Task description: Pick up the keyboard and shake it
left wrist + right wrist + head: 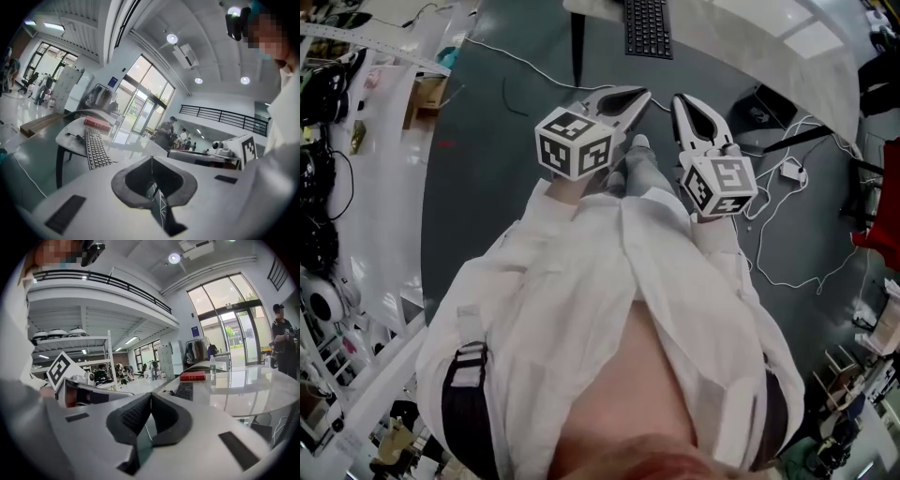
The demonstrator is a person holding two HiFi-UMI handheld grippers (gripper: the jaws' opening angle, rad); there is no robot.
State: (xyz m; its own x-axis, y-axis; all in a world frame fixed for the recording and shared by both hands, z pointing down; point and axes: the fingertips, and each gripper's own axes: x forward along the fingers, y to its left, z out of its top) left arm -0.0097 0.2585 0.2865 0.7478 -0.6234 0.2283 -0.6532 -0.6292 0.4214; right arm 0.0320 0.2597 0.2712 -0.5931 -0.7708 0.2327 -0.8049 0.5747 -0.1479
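One pale surface (769, 37) crosses the top of the head view. Below it, one person in a white coat (581, 309) fills the lower centre.

One black keyboard (648, 26) lies flat on the surface at top centre, well apart from both grippers. It shows left of centre in the left gripper view (97, 149) and at mid-frame in the right gripper view (185, 391).

Two hand-held grippers, side by side at centre, each with one marker cube:
- left hand-held gripper (639, 95): jaws fully together, holding nothing.
- right hand-held gripper (682, 101): jaws fully together, holding nothing.

One red book (192, 376) lies just beyond the keyboard. One clear bottle (212, 364) stands upright near it.
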